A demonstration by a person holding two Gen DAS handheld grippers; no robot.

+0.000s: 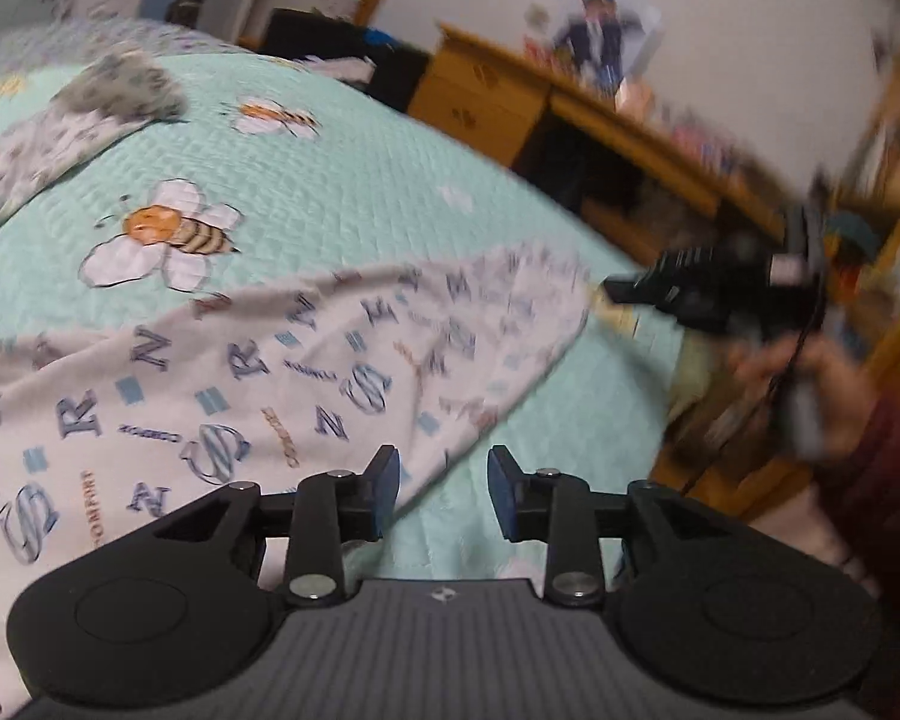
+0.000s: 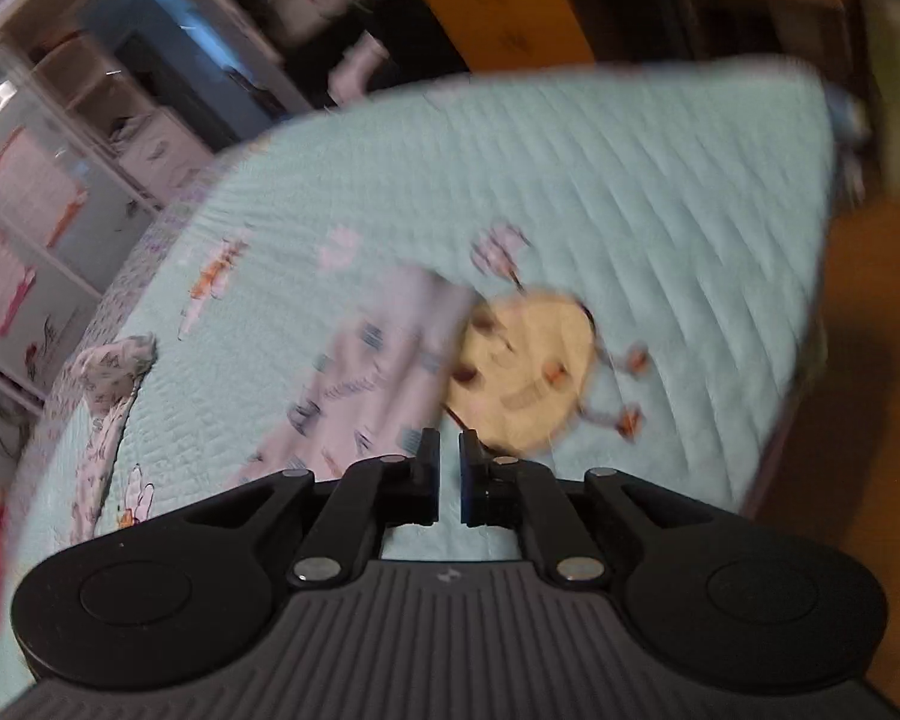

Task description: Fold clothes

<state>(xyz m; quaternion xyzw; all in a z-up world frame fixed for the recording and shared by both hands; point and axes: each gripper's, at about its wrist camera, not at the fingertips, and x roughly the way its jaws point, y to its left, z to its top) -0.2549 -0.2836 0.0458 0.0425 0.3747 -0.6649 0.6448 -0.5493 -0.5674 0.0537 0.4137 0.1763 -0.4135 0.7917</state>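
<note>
Soft letter-printed garment (image 1: 222, 396), quilted mint bedspread (image 1: 342, 180), left gripper (image 1: 444, 489) fingers parted

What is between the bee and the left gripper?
The letter-print garment lies there on the quilt, between the bee and the left gripper. The left wrist view shows it.
</note>
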